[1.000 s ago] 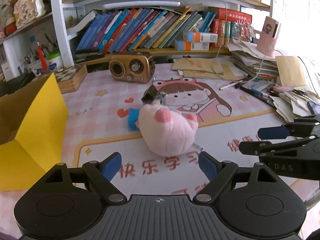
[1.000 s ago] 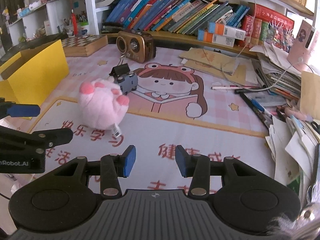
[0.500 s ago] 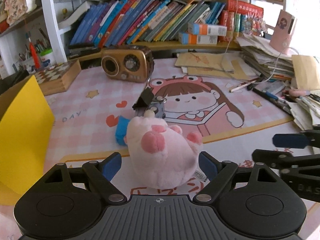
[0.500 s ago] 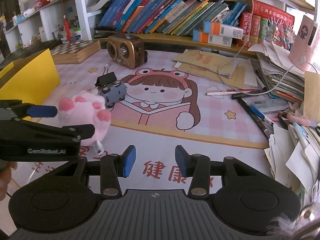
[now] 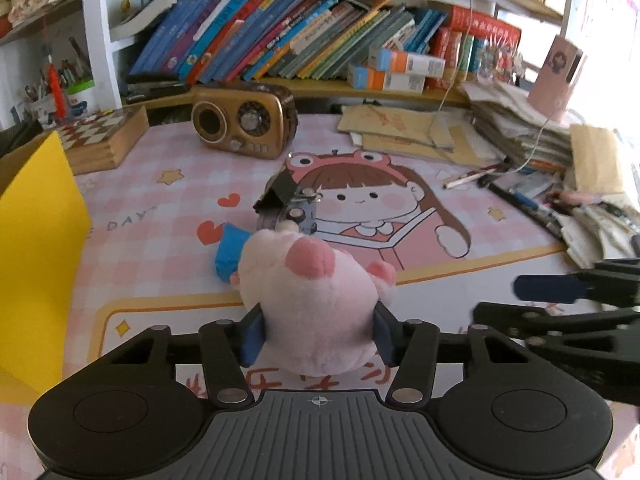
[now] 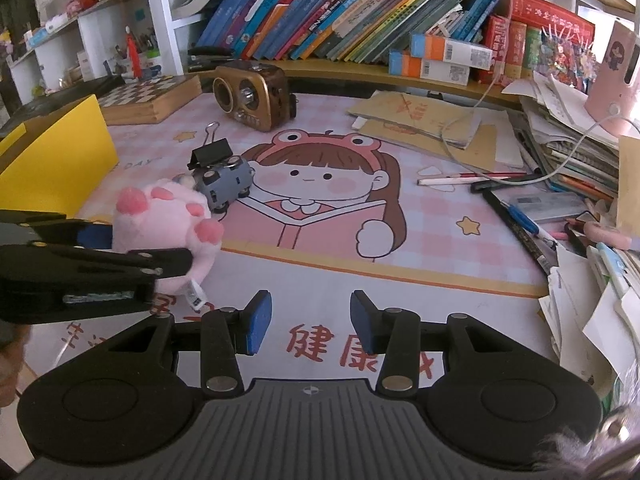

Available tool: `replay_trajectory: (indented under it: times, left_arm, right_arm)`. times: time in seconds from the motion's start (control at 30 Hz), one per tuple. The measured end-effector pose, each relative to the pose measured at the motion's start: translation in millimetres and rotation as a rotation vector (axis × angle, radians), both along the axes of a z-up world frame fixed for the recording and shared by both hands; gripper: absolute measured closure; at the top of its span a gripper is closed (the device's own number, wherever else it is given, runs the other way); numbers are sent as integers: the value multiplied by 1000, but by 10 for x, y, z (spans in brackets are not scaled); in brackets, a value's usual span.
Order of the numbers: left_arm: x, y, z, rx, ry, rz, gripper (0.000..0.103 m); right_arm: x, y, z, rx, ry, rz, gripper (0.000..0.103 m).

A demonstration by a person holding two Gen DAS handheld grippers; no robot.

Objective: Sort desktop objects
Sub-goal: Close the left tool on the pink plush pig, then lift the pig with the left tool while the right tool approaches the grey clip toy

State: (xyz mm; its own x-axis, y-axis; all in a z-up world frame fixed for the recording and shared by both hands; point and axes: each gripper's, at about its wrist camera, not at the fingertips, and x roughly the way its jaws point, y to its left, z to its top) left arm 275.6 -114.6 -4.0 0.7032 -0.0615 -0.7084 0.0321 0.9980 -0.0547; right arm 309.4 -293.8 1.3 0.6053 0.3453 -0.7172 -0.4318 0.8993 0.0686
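Pink plush toy (image 5: 316,300): lies on the near part of the counter's cartoon mat (image 5: 420,216), paws up, caught between the two blue pads of the left tool; a white tag hangs from its near side in the right wrist view.
Left tool (image 5: 318,334): its jaws have just been closing and now press on both sides of the plush toy, gripping it.
Right tool (image 6: 310,326): jaws partly apart with nothing between the pads, held over the red printed characters at the near edge of the mat, to the right of the plush.
Toy car (image 6: 224,182): grey-blue, just beyond the plush, tipped so its wheels show.
Binder clip (image 6: 210,154): black, touching the far side of the toy car.
Blue block (image 5: 229,254): on the mat, just left of the plush and touching it.
Yellow box (image 5: 36,240): at the left edge of the counter, well apart from the plush.
Radio (image 5: 244,120): brown and gold, far side of the mat, in front of the bookshelf.
Chessboard box (image 5: 102,138): wooden, left of the radio.
Papers and pens (image 6: 560,200): piled along the right side of the counter.
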Motion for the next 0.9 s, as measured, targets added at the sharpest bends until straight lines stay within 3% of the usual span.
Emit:
replay_trajectory:
  times: [0.27,0.47,0.9]
  left_arm:
    - [-293,256,218,-40,-60,75,51]
    - [-386,384,298,-20,-81,140,51]
    - [-516,564,319,7,-68,229,50]
  right_arm:
    - [67,145,-20,15,11,41,62]
    - [156,325,-28,38,8,90,62]
    - [385,761,-167,53,23,204,53]
